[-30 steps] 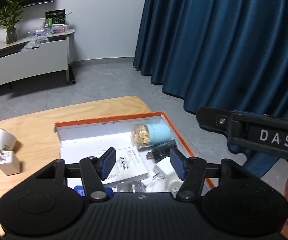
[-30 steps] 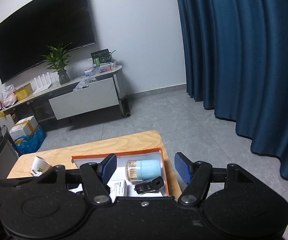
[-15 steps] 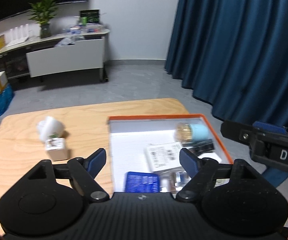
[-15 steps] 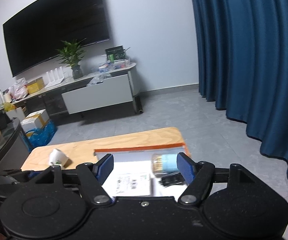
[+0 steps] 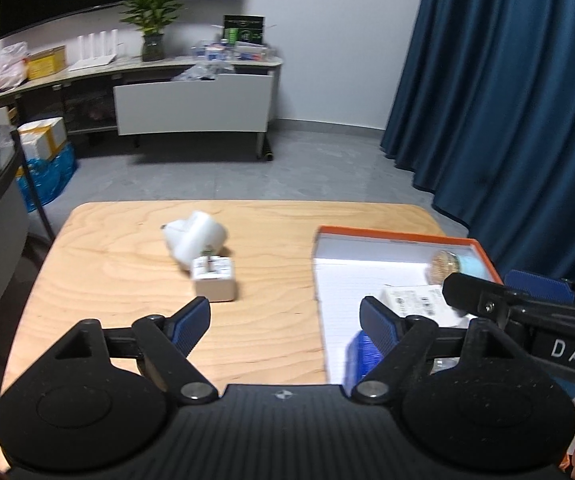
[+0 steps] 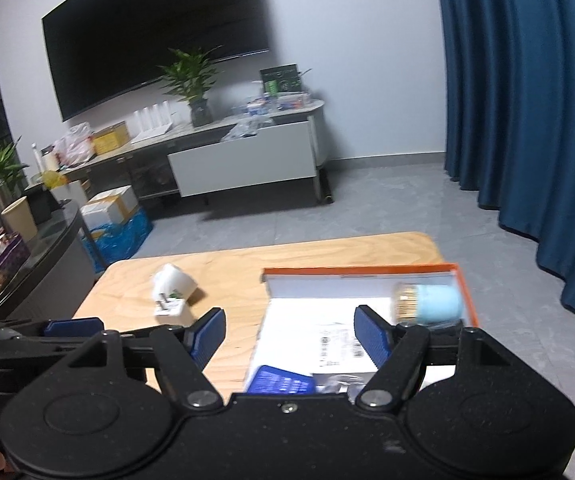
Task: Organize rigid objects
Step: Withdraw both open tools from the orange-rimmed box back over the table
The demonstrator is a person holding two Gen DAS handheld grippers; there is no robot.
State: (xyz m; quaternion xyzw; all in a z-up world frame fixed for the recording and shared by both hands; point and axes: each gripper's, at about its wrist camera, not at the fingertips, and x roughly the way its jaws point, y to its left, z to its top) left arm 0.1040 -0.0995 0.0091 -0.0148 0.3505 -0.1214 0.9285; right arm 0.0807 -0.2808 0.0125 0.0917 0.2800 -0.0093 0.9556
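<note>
Left wrist view: left gripper (image 5: 285, 316) hangs over the wooden table (image 5: 127, 280) with its blue-padded fingers (image 5: 189, 320) spread wide and nothing between them. Beyond the left finger stands a white plug adapter (image 5: 214, 278), its metal prongs pointing up; touching it from behind lies a white cup-shaped object (image 5: 195, 238) tipped on its side. On the right part of the table sits an orange-rimmed white box (image 5: 391, 236). Inside it, near the far right corner, lies a toothpick holder (image 5: 457, 266) with a pale blue body, on its side; nearer the camera lie a white barcode-labelled box (image 5: 415, 304) and a blue packet (image 5: 357, 354), partly hidden by the right finger. The right gripper (image 5: 527, 300) enters from the right edge, above the box.

Right wrist view: right gripper (image 6: 289, 330) is held above the near edge of the same table (image 6: 327, 252), its fingers (image 6: 371, 334) likewise wide apart and empty. Between and beyond them lies the orange-rimmed box (image 6: 359, 270), holding the toothpick holder (image 6: 427, 302) at its far right, the barcode-labelled box (image 6: 339, 346) in the middle and the blue packet (image 6: 281, 380) at the near left. The plug adapter (image 6: 169, 312) and cup-shaped object (image 6: 171, 282) rest on bare wood left of the box, apart from it. The left gripper (image 6: 71, 326) shows at the lower left. Motion blur softens the small items.
</note>
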